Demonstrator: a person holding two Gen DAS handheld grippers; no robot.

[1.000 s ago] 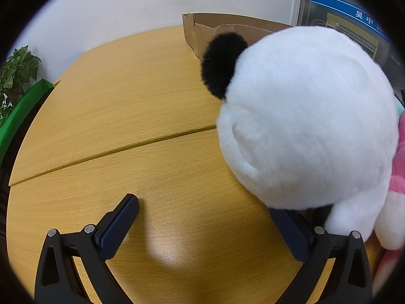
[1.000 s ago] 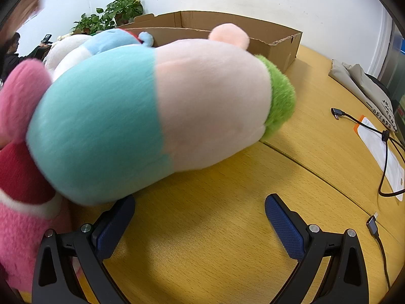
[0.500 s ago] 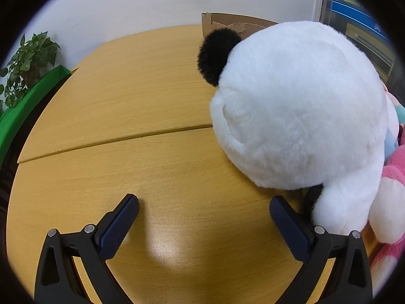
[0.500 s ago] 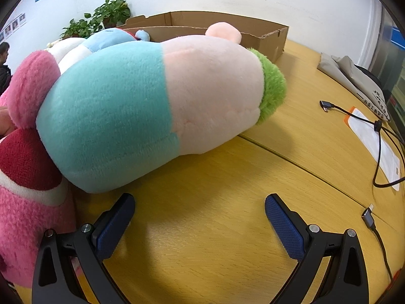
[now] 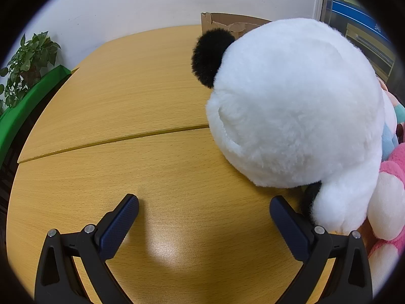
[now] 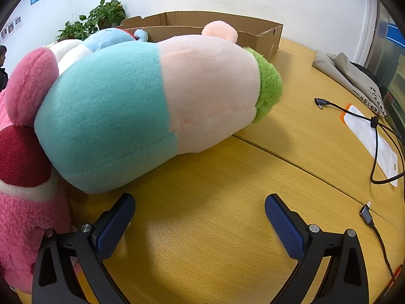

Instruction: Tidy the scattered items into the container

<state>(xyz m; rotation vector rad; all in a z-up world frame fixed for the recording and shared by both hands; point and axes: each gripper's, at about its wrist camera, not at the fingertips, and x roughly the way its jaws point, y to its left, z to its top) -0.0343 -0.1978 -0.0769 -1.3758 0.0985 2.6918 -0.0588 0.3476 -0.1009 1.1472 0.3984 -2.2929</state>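
A big white panda plush with a black ear lies on the wooden table, just right of and beyond my open left gripper, which holds nothing. A cardboard box stands behind the panda. In the right wrist view a teal, pale pink and green plush lies ahead and to the left of my open, empty right gripper. A pink and red plush leans at the far left, beside the left finger. The cardboard box sits behind, with a light blue plush near it.
Black USB cables, a white and orange packet and a folded grey cloth bag lie on the table to the right. Potted plants stand behind; a green ledge borders the left table edge. A person is at far left.
Both grippers have drawn back from the plushes and stayed open. The panda and the teal plush look smaller and farther, and more bare table shows in front of each.
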